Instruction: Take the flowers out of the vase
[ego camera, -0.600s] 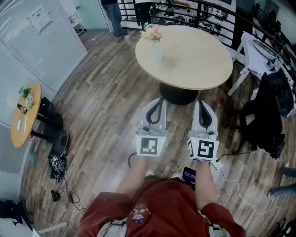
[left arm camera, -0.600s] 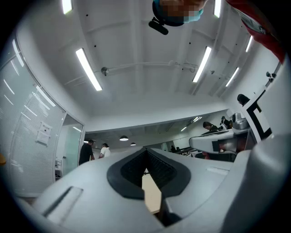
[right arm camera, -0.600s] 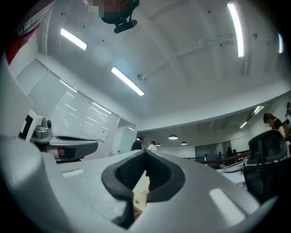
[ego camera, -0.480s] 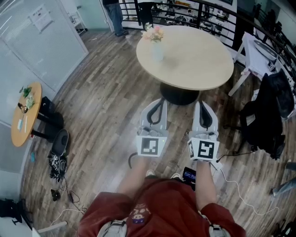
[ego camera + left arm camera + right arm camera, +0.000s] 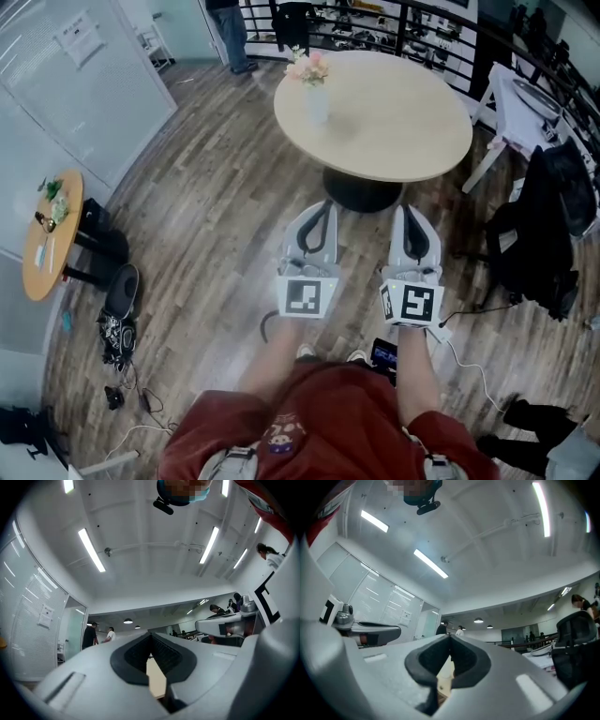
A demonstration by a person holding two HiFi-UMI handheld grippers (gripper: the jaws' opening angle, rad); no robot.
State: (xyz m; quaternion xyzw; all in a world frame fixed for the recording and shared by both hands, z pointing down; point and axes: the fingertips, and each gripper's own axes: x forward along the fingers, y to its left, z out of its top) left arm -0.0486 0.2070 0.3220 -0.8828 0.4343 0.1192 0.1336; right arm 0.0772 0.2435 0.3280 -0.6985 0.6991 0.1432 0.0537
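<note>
Pose first: how are you holding them?

— Side by side, low in the middle of the head view, both reaching toward the top of the frame. My left gripper (image 5: 323,204) and my right gripper (image 5: 411,210) are tipped a little upward over the wooden floor (image 5: 216,216), with their marker cubes (image 5: 307,296) nearest my red top (image 5: 319,422).

And the jaws?

— Together on both, with nothing between them. In the left gripper view the dark pads (image 5: 136,656) meet at the tip, and the right gripper view shows the same. Only a pale strip of tabletop shows through the gap below each tip.

Where are the flowers?

— The flowers (image 5: 309,66) stand upright in the pale vase (image 5: 317,103), near the upper left edge of the round table (image 5: 403,131). The table is in the upper middle of the frame, well apart from both grippers.

Anything different from half a second ago?

— My grippers sit in the same place, shut as before, and the flowers have not been touched. A dark shape (image 5: 530,422) has come into the lower right corner, and I cannot tell what it is.
</note>
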